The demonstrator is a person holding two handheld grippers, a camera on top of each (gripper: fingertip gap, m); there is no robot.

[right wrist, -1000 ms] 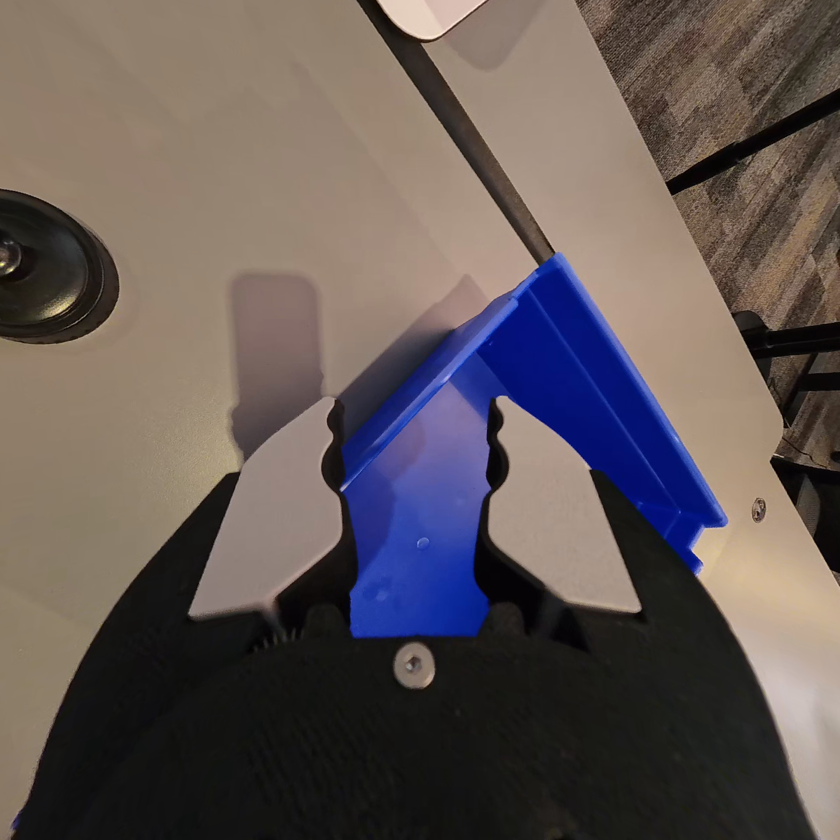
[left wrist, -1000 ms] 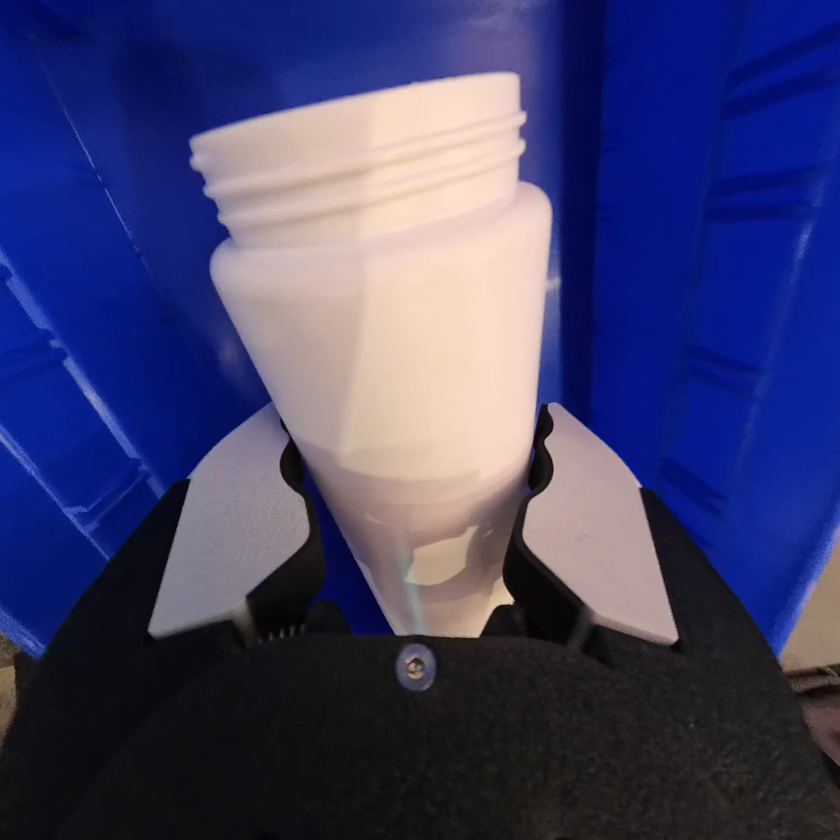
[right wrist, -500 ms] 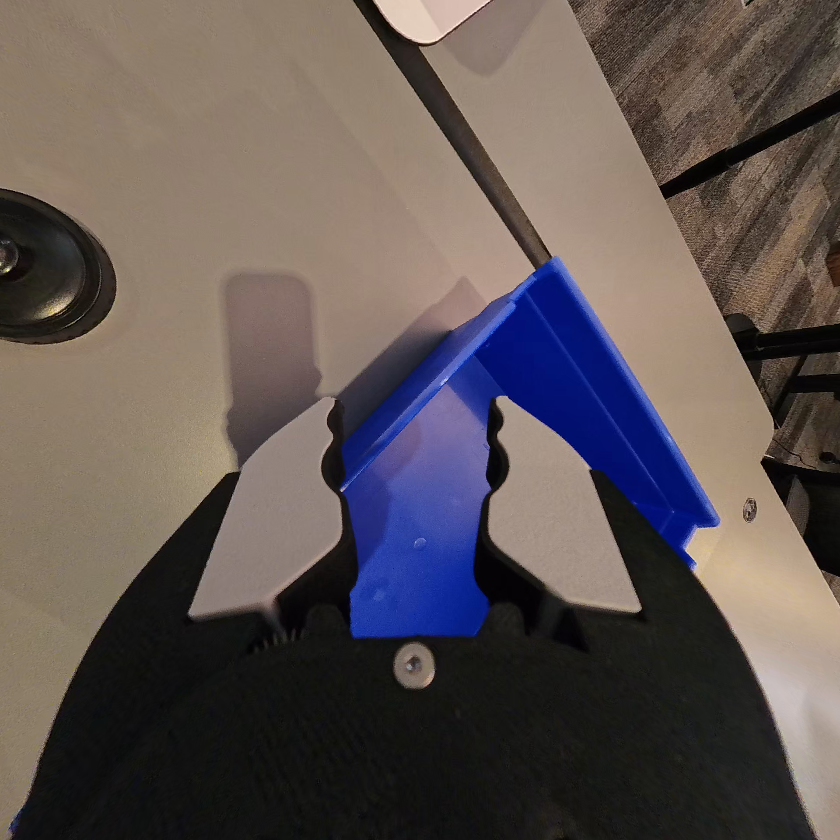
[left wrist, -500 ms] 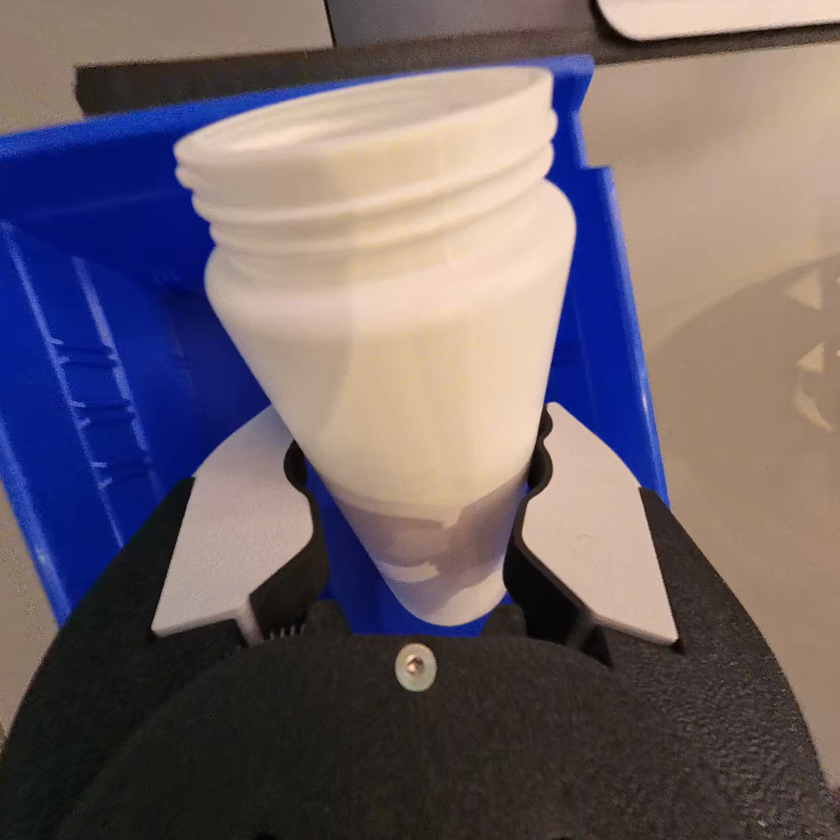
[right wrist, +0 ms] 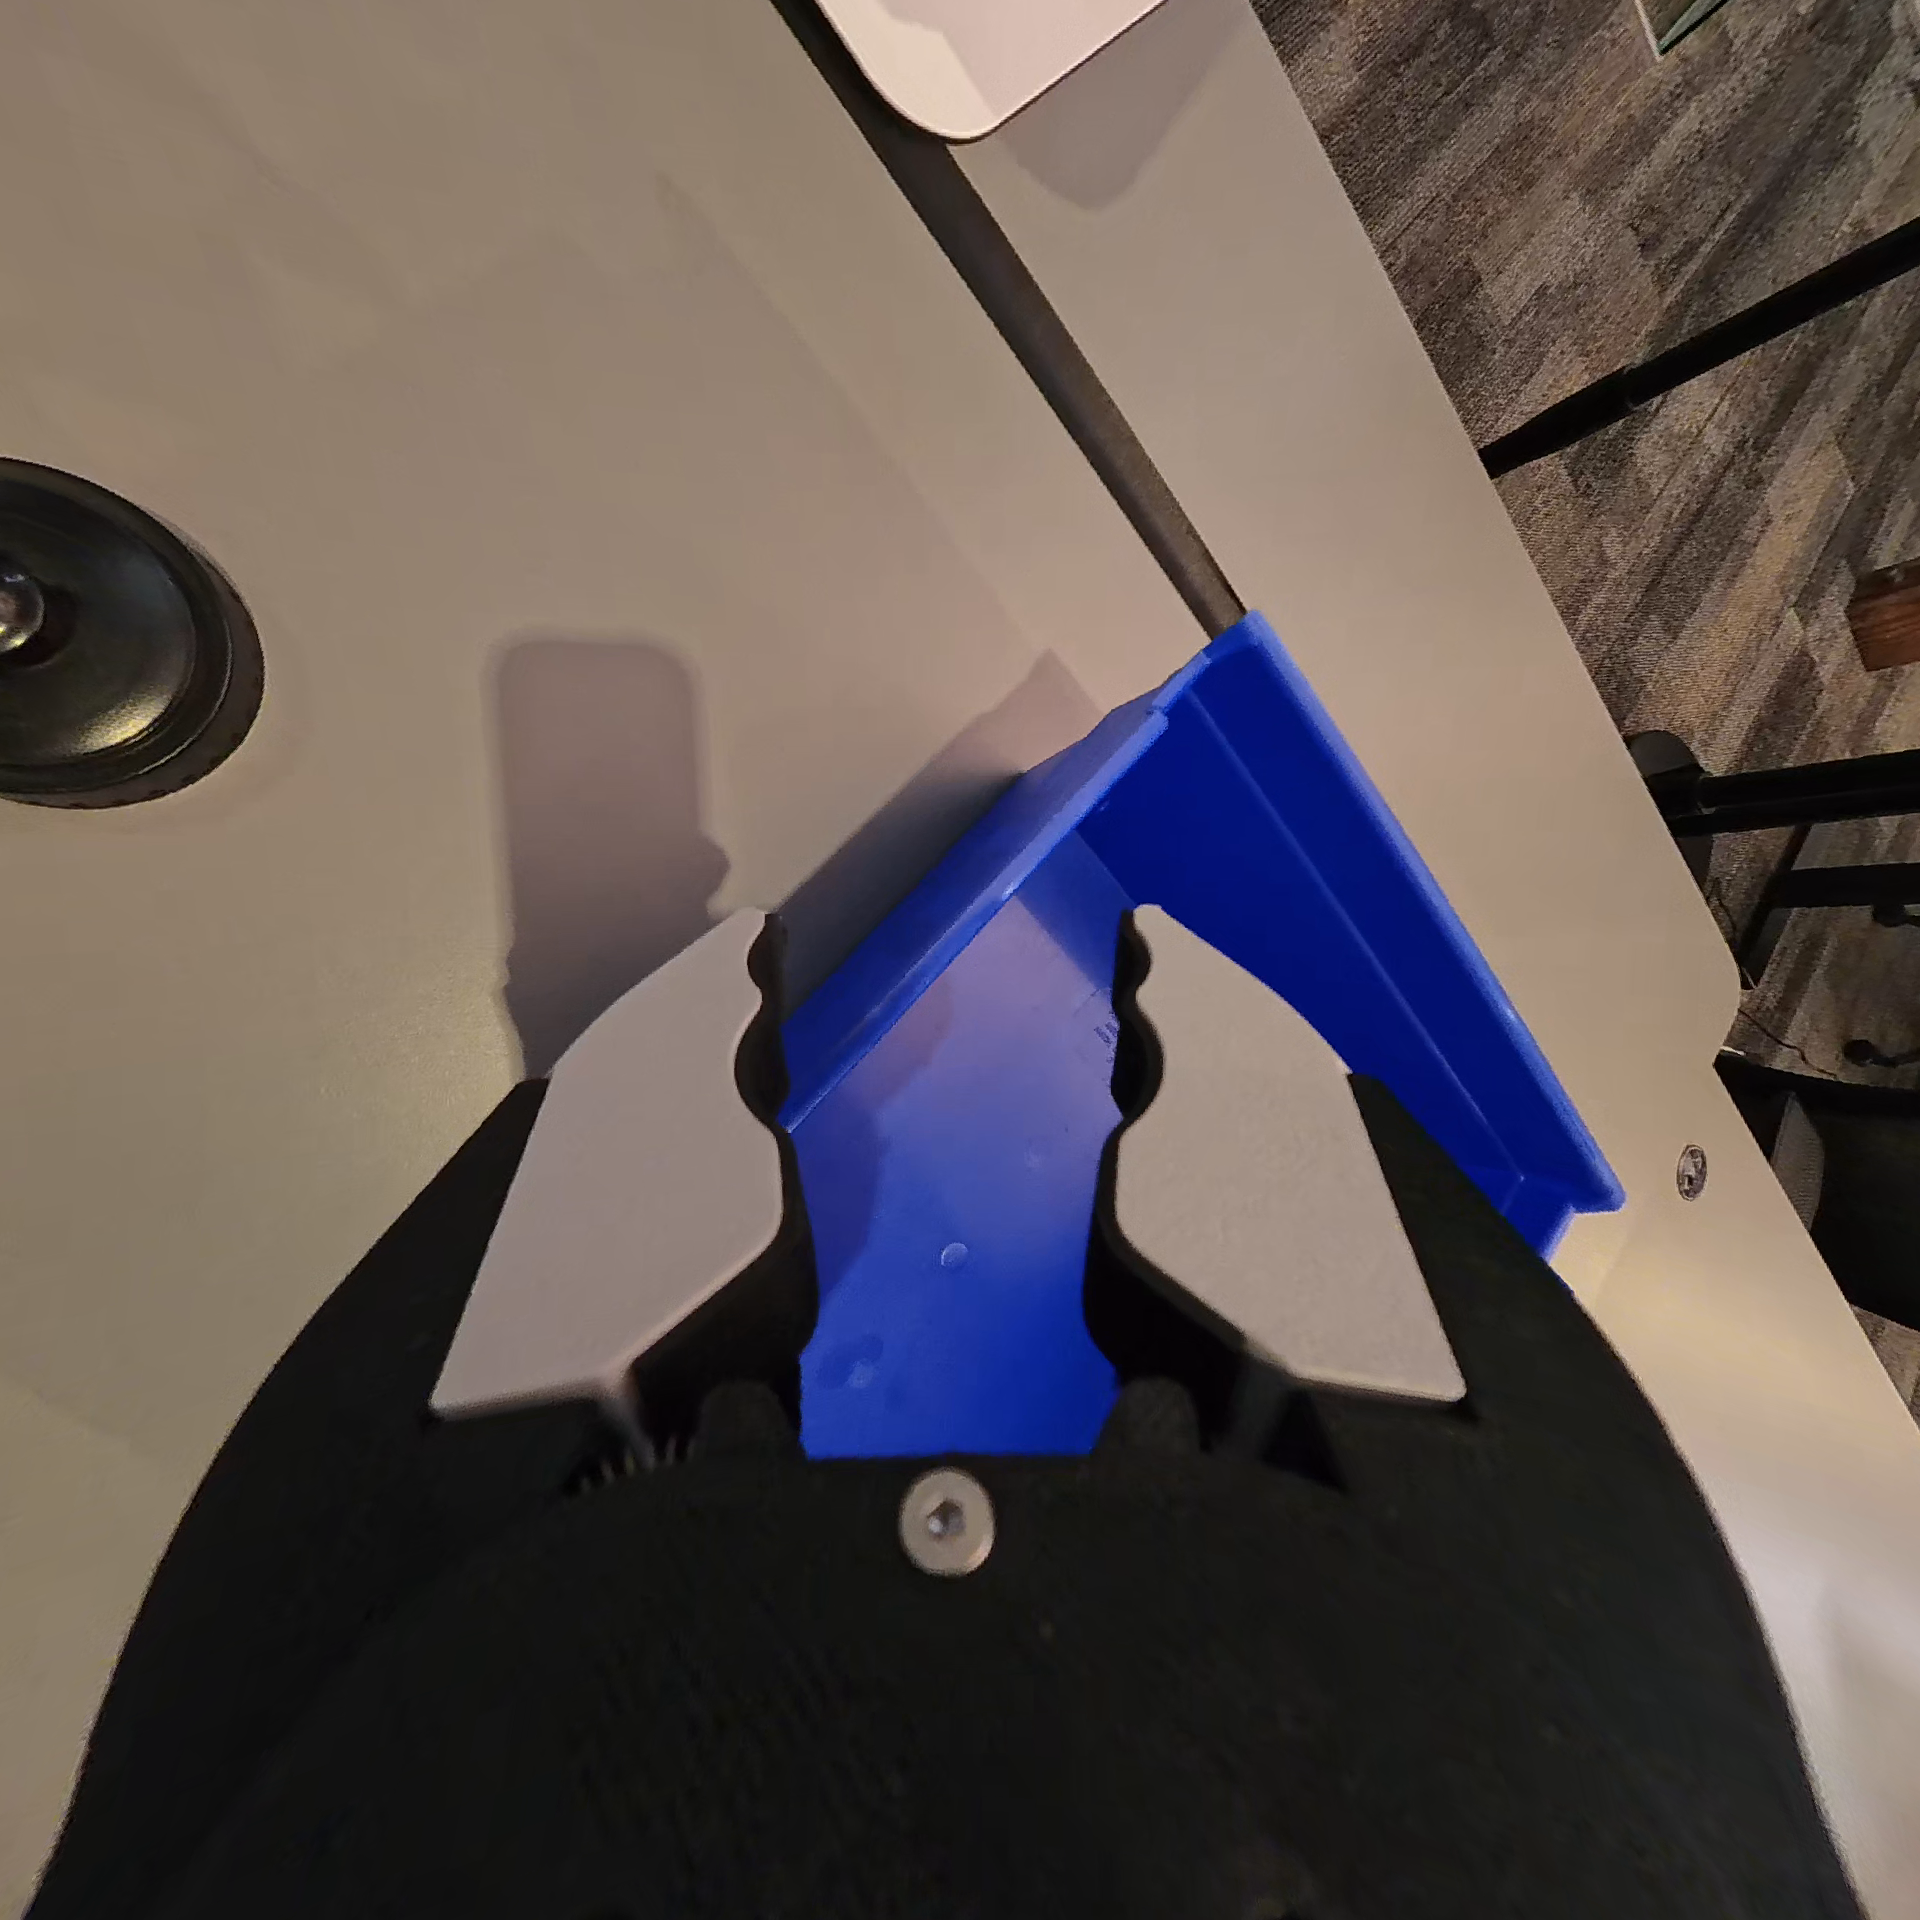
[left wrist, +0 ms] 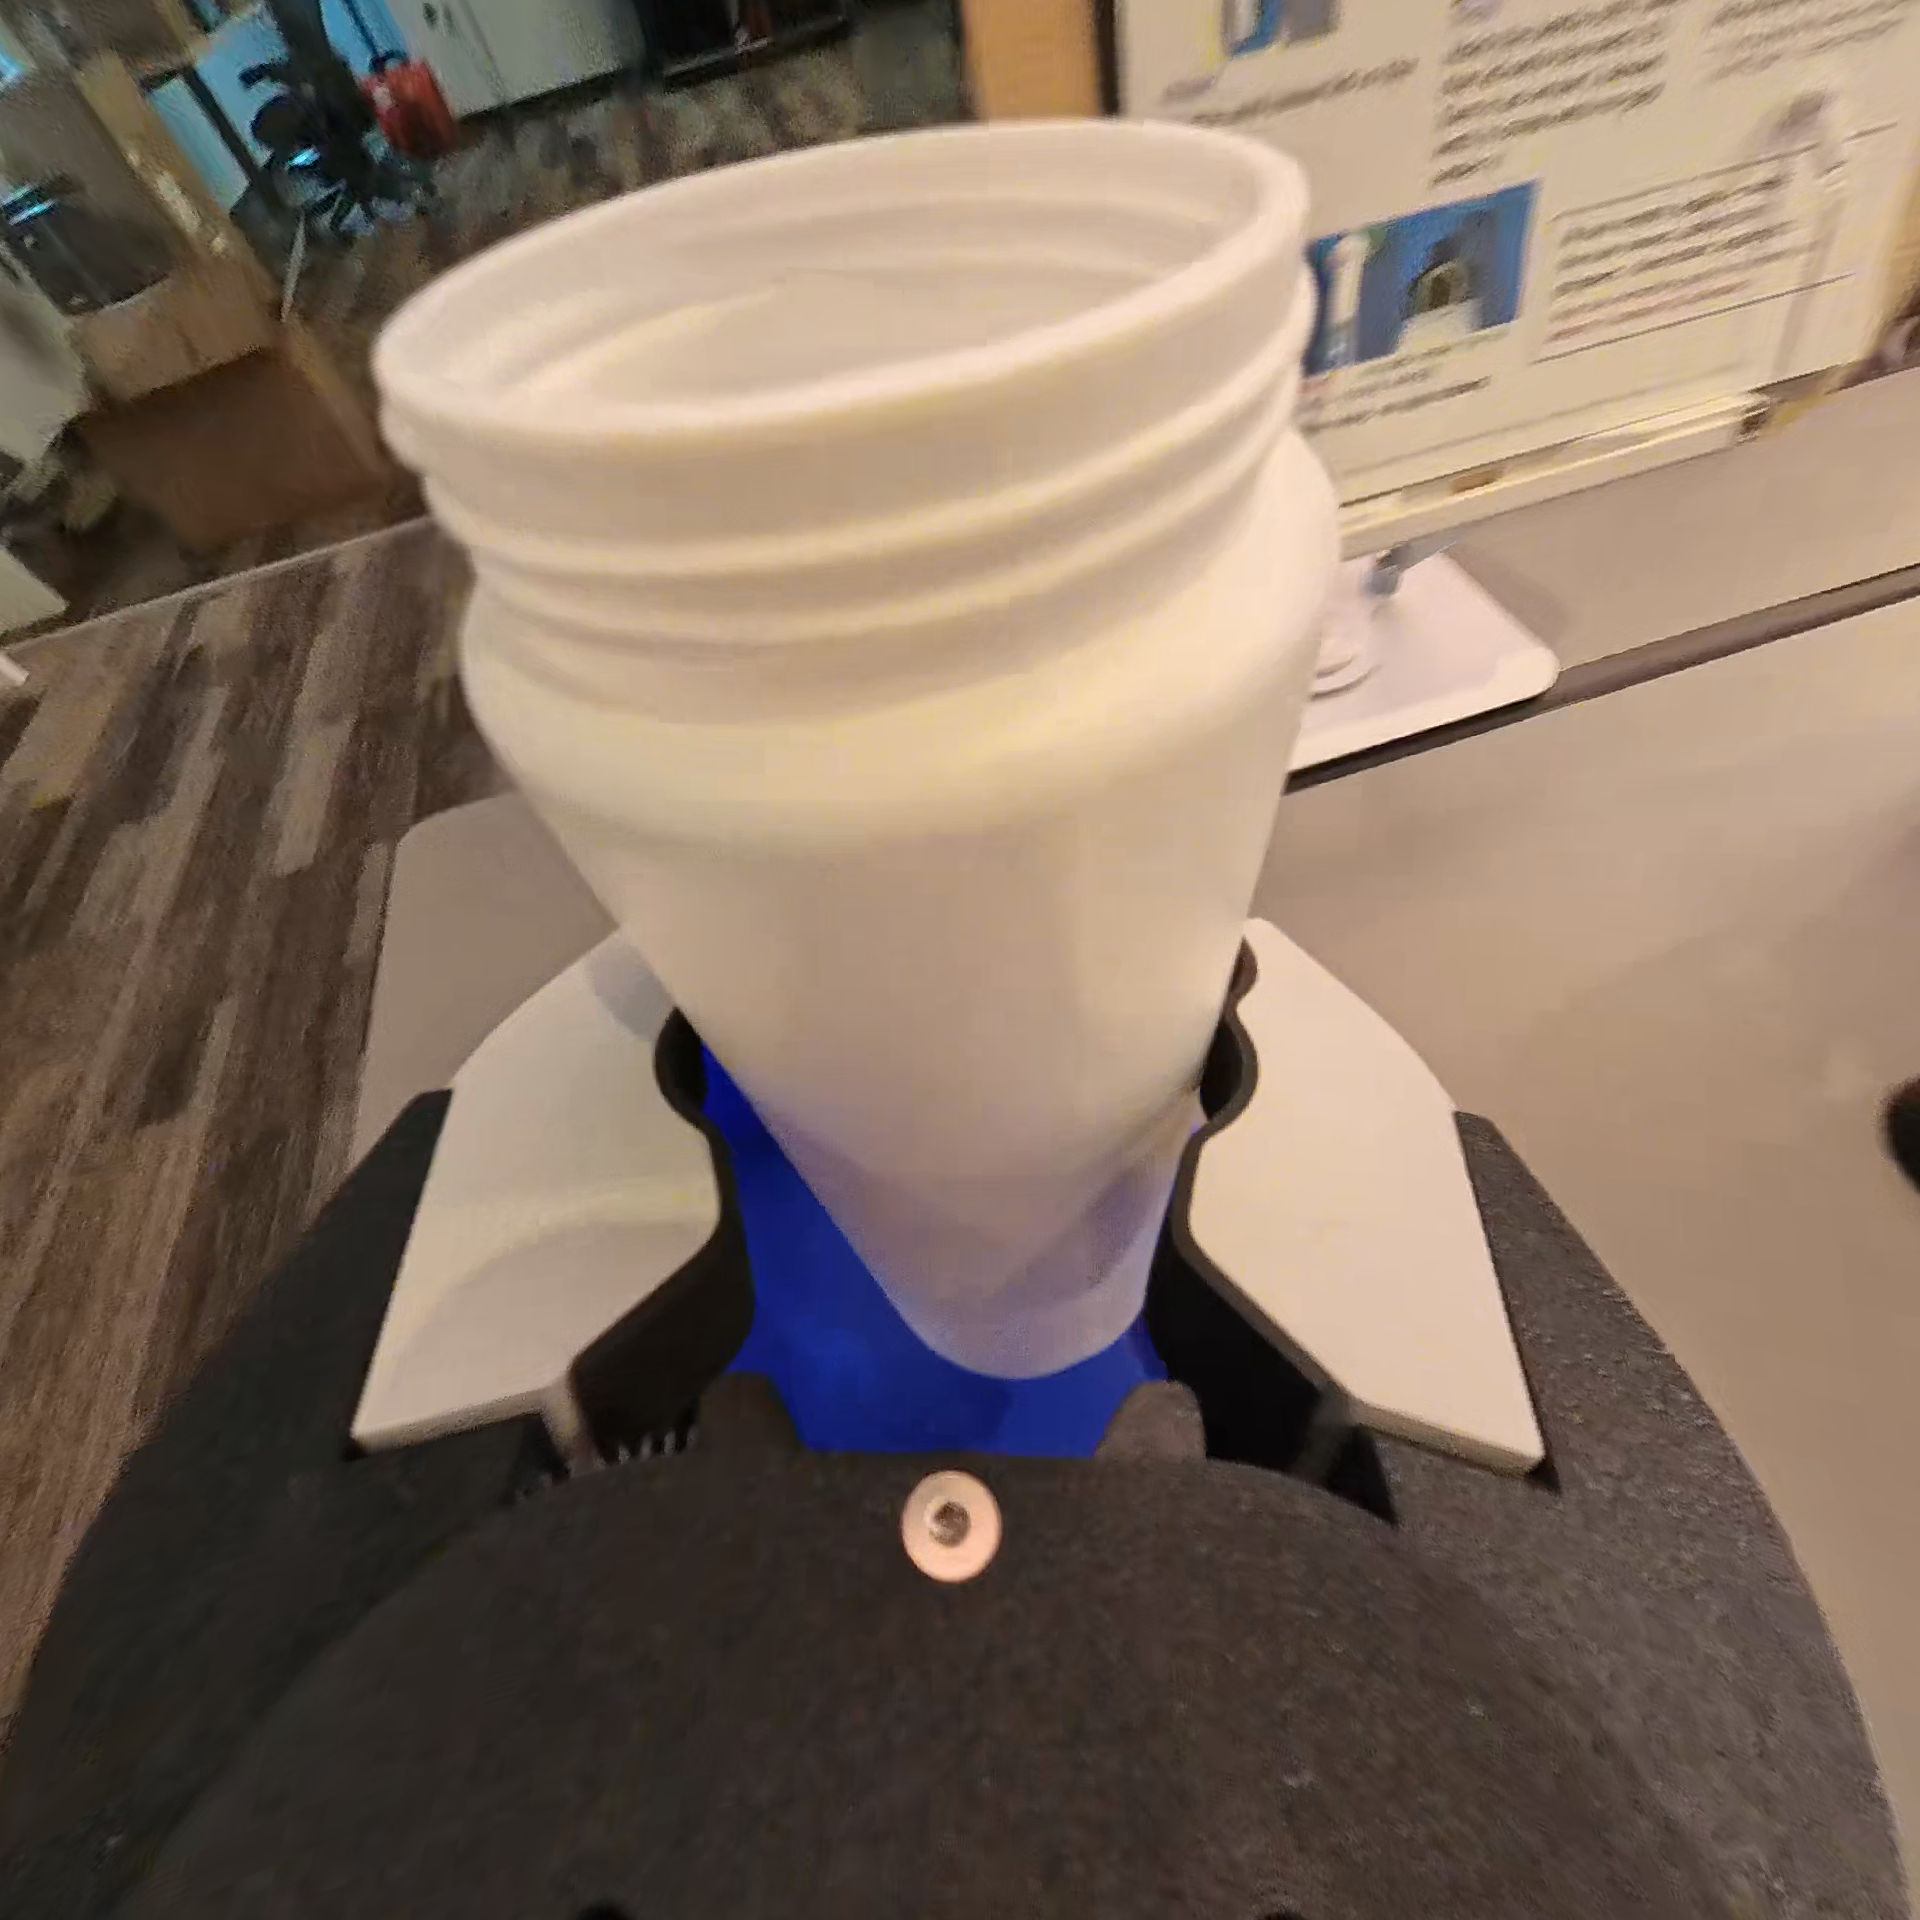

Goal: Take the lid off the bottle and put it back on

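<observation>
Grey tabletop (left wrist: 1621,935) fills the right of the left wrist view, with wood-pattern flooring (left wrist: 156,831) to the left and blurred posters (left wrist: 1621,177) far right, their writing too smeared to read. A white tray (left wrist: 1455,665) lies far right on the table. The left gripper (left wrist: 951,997) is clamped on the lower body of the white bottle (left wrist: 873,644), whose threaded mouth is uncapped; blue plastic shows beneath it.

From the right wrist view, the same grey table holds a blue bin (right wrist: 1299,883) and a black round fitting (right wrist: 94,665) far left. The right gripper (right wrist: 951,956) hovers over the bin, jaws apart and holding nothing. No lid shows.
</observation>
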